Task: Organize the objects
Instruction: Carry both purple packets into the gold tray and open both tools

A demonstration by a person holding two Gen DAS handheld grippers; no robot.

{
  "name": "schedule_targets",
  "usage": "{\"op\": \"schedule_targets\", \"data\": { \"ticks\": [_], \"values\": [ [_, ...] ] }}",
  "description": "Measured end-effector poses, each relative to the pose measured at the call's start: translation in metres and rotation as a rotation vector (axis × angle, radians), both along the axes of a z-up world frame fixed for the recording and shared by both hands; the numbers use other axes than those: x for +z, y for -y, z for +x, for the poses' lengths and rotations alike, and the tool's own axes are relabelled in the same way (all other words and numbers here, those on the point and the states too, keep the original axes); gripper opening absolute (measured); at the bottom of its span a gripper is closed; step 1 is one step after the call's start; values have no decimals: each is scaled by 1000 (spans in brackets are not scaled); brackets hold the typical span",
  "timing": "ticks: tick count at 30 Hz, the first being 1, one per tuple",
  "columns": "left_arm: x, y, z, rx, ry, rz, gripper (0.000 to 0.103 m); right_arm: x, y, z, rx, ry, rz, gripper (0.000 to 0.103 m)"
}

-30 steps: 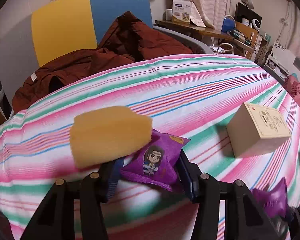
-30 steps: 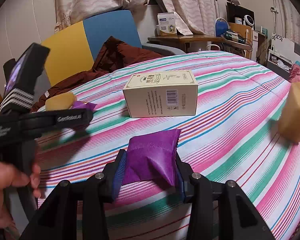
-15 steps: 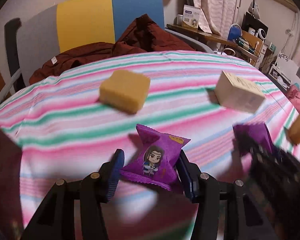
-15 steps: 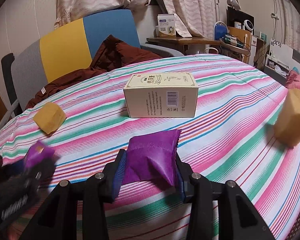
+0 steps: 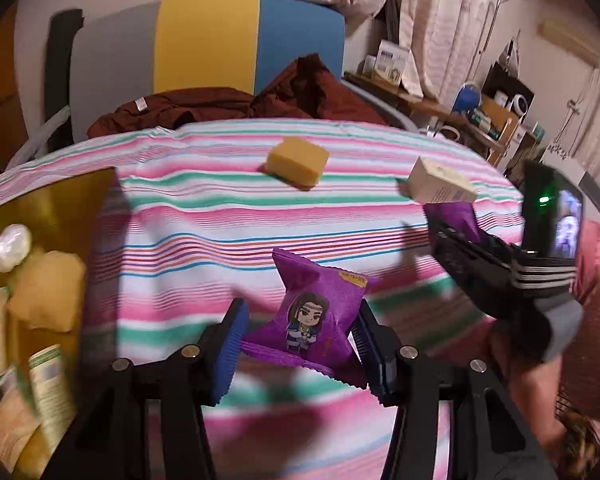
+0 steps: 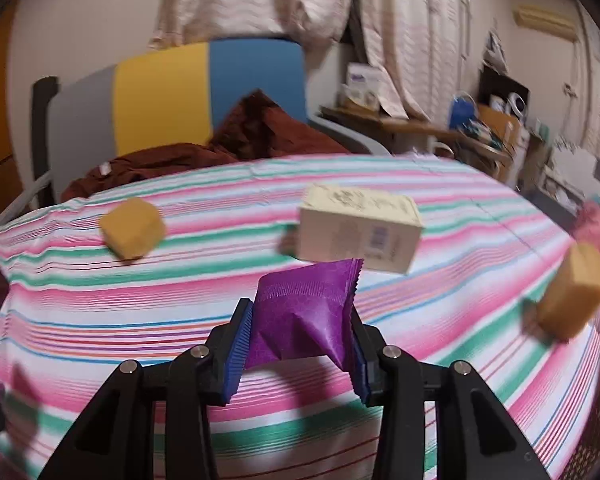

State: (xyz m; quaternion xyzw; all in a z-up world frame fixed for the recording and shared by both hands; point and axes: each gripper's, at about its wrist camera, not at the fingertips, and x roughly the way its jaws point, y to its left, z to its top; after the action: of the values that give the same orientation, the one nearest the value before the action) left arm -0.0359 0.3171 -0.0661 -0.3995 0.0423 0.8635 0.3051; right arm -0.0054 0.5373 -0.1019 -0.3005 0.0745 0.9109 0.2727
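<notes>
- Purple packet [image 5: 316,316] with the cartoon face sits clenched in my left gripper [image 5: 296,344], long axis pointing away, tilted left.
- Right gripper [image 6: 300,340] clamps another purple pack [image 6: 306,312], crimped end up.

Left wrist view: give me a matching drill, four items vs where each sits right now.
Things:
1. cartoon-print purple packet
2. yellow sponge block
3. cream carton
4. gold container

Places:
A. far middle of the striped cloth
B. left edge of the view
C. between the left hand-held gripper's blue pads
D. far right on the cloth, just beyond the right hand-held gripper

Pairs: 1-C, 2-A, 3-D, 4-B
</notes>
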Motion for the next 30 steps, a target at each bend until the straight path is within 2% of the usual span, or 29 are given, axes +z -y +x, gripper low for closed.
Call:
{"op": "schedule_targets", "data": {
  "ticks": [8, 18, 23, 30],
  "values": [
    [23, 72, 12, 93, -23, 57, 53, 6, 33, -7, 109, 29, 114, 43],
    [25, 152, 4, 242, -23, 85, 53, 2, 71, -20, 231, 106, 247, 43],
    [20, 173, -5, 283, -1, 92, 53, 4, 84, -17, 278, 117, 265, 43],
    [19, 195, -19, 332, 17, 111, 53, 9, 101, -5, 313, 116, 211, 43]
  ]
}}
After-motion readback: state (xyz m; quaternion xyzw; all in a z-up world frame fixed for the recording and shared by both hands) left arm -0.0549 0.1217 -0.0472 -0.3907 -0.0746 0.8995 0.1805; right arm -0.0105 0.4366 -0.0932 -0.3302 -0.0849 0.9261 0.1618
